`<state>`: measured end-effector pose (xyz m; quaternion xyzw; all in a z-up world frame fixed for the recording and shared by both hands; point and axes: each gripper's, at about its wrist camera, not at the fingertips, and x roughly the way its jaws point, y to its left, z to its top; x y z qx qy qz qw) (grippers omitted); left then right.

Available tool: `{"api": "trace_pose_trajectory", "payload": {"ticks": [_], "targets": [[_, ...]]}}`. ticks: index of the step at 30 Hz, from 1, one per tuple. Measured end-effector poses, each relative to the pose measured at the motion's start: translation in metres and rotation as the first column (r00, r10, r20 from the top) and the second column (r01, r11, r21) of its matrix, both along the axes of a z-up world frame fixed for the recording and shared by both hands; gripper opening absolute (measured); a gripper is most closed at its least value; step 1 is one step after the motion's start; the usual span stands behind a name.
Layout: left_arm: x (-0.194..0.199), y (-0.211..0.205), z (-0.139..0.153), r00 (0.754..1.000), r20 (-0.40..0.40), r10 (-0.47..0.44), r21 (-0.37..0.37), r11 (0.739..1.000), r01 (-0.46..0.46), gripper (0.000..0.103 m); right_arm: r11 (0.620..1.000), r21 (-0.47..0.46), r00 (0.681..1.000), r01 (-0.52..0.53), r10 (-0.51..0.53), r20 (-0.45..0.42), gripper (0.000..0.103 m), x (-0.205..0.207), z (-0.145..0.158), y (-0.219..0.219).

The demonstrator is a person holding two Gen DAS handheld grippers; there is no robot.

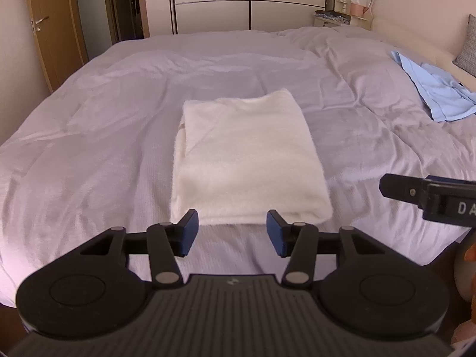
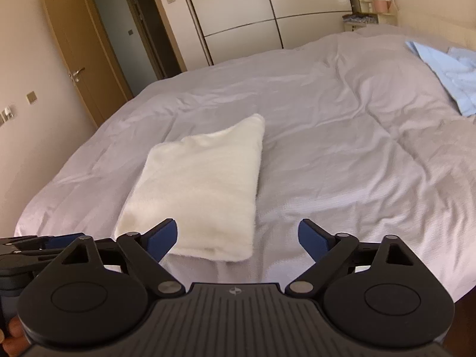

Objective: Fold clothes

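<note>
A white fluffy garment (image 1: 247, 157) lies folded into a neat rectangle on the lilac bedspread (image 1: 89, 125); it also shows in the right wrist view (image 2: 196, 190). My left gripper (image 1: 232, 232) is open and empty, hovering just before the garment's near edge. My right gripper (image 2: 238, 238) is open and empty, over the garment's near right corner. A crumpled light blue shirt (image 1: 437, 89) lies unfolded at the bed's far right, also in the right wrist view (image 2: 452, 71). The right gripper's side (image 1: 431, 196) shows at the left view's right edge.
A white sliding wardrobe (image 1: 250, 0) stands behind the bed. A wooden door (image 2: 80, 68) is open at the left. A small shelf with a round mirror (image 1: 354, 6) is at the far right corner. A grey pillow (image 1: 468, 47) leans at the headboard.
</note>
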<state>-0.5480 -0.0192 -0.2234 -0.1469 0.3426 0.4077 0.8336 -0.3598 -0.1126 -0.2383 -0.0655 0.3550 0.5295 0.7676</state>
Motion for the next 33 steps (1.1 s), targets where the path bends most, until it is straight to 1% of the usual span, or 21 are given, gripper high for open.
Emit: {"api": "trace_pose_trajectory", "payload": {"ticks": [4,9,18,22,25,33], "targets": [[-0.005,-0.009,0.001,1.0,-0.017,0.023,0.016,1.0,-0.023,0.051,1.0,-0.028,0.999,0.005,-0.004,0.038,0.096,-0.004,0.005,-0.003],[-0.012,-0.012,0.004,0.998,-0.025,0.058,0.028,0.998,-0.057,0.061,1.0,-0.028,0.999,-0.009,0.01,0.048,0.097,-0.006,0.005,-0.002],[-0.03,-0.005,0.001,0.991,-0.02,0.132,0.004,0.991,-0.132,0.063,0.994,-0.077,0.992,-0.077,0.084,0.092,0.099,-0.018,-0.004,0.01],[-0.04,-0.002,-0.005,0.991,-0.02,0.132,-0.015,0.991,-0.132,0.063,0.989,-0.102,0.988,-0.11,0.12,0.102,0.099,-0.03,-0.01,0.014],[-0.047,0.001,-0.01,0.991,-0.02,0.129,-0.027,0.991,-0.129,0.063,0.986,-0.119,0.985,-0.115,0.129,0.112,0.099,-0.039,-0.014,0.019],[-0.049,0.034,-0.017,0.995,0.006,0.097,-0.068,0.993,-0.097,0.065,0.981,-0.159,0.977,-0.111,0.137,0.166,0.1,-0.057,-0.017,0.036]]}}
